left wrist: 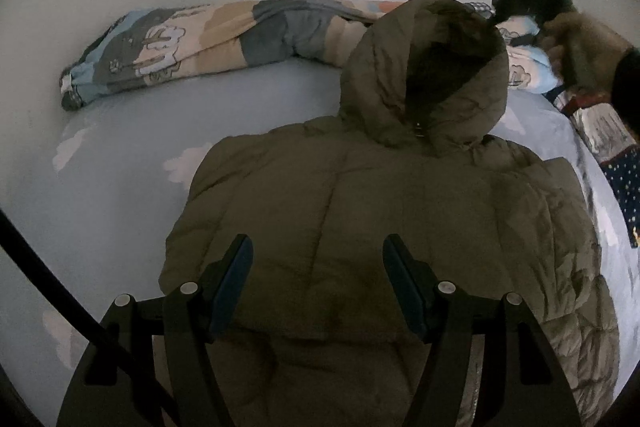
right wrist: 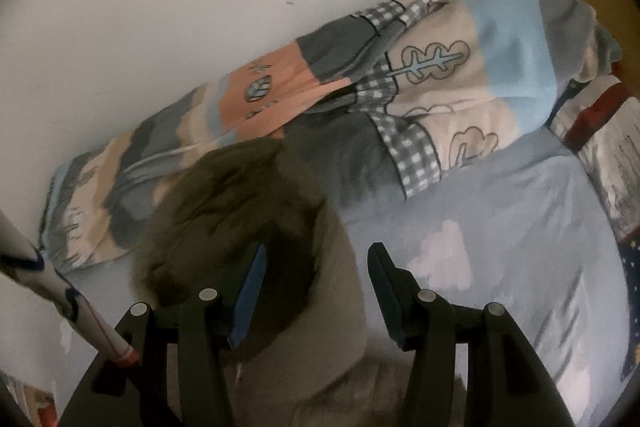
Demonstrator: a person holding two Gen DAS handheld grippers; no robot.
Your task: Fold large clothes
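An olive hooded puffer jacket (left wrist: 360,207) lies flat on a bed, hood (left wrist: 424,67) toward the wall. My left gripper (left wrist: 317,241) hovers over the jacket's lower body, open, with nothing between its pads. My right gripper (left wrist: 520,1) shows at the far right beyond the hood, held by a hand (left wrist: 580,55) in a furry cuff. In the blurred right wrist view that gripper (right wrist: 317,249) is open just above the hood (right wrist: 224,211). Its left finger is over the hood's dark opening and its right finger over the sheet. It holds nothing.
A light blue sheet with cloud prints (left wrist: 120,167) (right wrist: 500,227) covers the bed. A rolled patchwork quilt (left wrist: 200,39) (right wrist: 400,87) lies along the white wall. Patterned pillows (left wrist: 608,135) (right wrist: 608,147) sit at the right edge. A black cable (left wrist: 40,267) crosses the lower left.
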